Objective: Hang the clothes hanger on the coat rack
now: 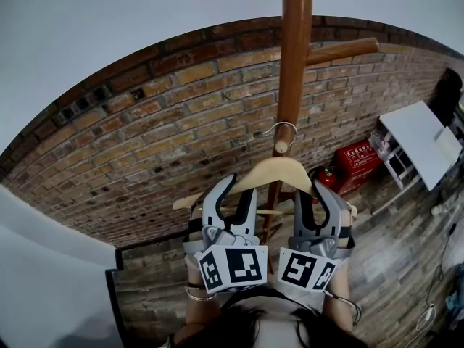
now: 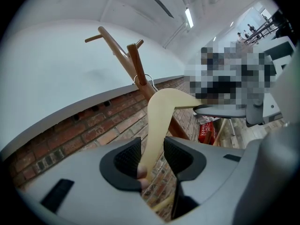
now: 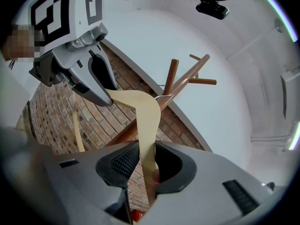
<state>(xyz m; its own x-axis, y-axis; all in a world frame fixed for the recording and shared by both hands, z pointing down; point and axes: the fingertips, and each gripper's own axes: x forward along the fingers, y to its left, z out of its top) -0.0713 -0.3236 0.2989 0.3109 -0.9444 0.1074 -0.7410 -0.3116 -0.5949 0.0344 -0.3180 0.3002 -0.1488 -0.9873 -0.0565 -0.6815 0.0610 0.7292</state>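
Observation:
A pale wooden clothes hanger [image 1: 272, 170] is held level between both grippers, close in front of the brown coat rack pole [image 1: 296, 64]. Its metal hook [image 1: 282, 127] loops at a short peg [image 1: 281, 147] of the rack; whether it rests on the peg I cannot tell. My left gripper [image 1: 235, 188] is shut on the hanger's left arm [image 2: 157, 125]. On the right arm [image 3: 146, 125] my right gripper [image 1: 313, 192] is shut. In the left gripper view the hook [image 2: 143, 78] circles a peg [image 2: 135, 60]. A longer peg [image 1: 342, 49] sticks out higher up.
A brick wall [image 1: 167, 129] stands right behind the rack. A red box [image 1: 359, 162] sits on the floor at the right, beside a white table [image 1: 417, 136]. Wooden floorboards [image 1: 406, 245] run below.

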